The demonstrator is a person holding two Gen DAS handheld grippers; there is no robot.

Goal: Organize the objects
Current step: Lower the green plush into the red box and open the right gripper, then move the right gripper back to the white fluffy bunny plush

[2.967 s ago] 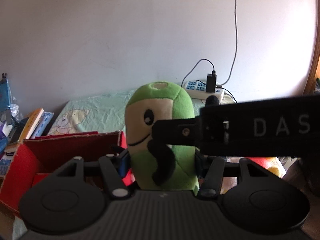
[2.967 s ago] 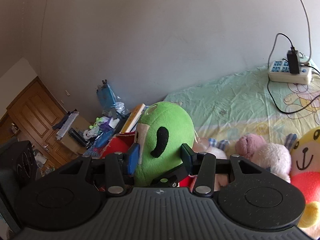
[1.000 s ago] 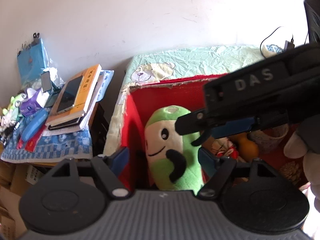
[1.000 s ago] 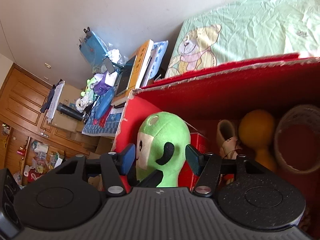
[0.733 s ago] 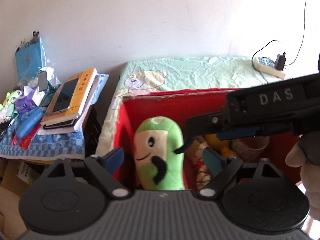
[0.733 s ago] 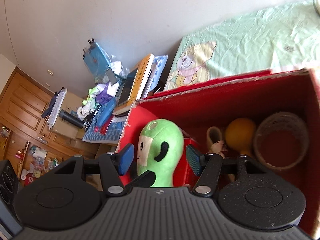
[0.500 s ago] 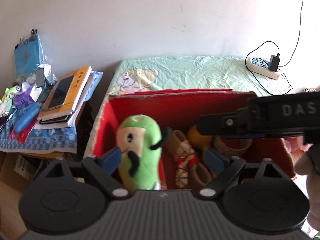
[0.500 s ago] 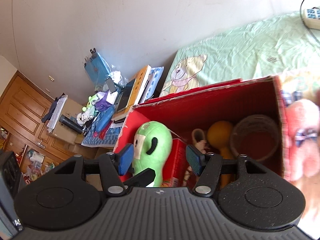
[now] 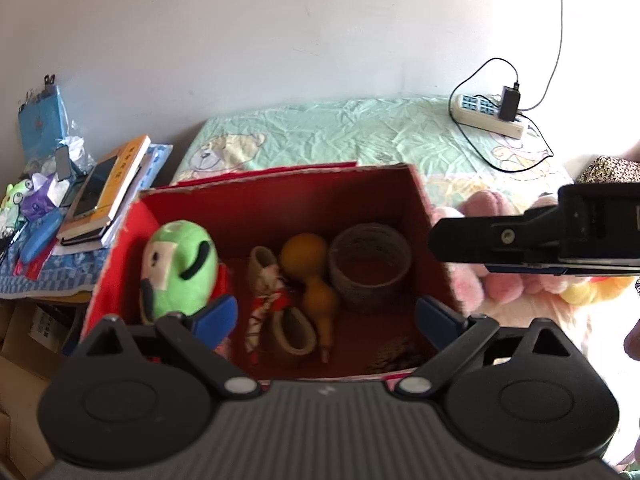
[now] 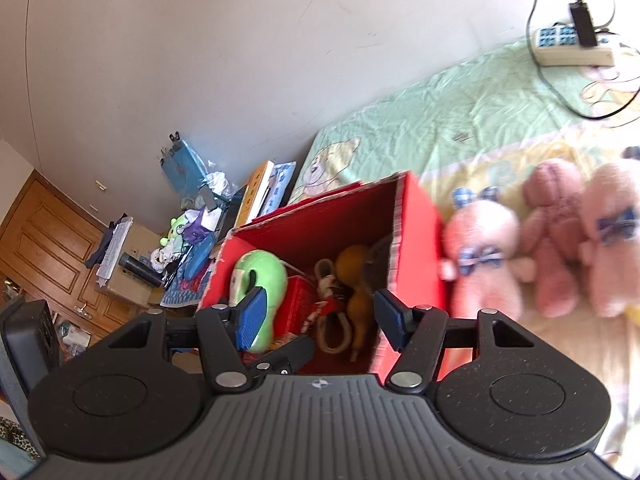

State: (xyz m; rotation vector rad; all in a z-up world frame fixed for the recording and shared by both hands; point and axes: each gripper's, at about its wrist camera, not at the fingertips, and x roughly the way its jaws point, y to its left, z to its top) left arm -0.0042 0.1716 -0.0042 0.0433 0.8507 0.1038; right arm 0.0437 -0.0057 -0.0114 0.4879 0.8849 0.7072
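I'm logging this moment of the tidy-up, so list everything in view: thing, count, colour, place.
red box: one, red, on the bed, open top.
green plush: one, green and cream, inside the box at its left end.
gourd: one, orange-yellow, mid-box.
woven ring: one, brown, right side of the box.
rope toy: one, beige with red and white, beside the gourd.
pink plush toys: three, pink, on the bed right of the box.
power strip: one, white, far end of the bed, charger plugged in.
books: a stack, orange on top, side table left of the bed.
left gripper: open, over the box, nothing held.
right gripper: open, nothing held.
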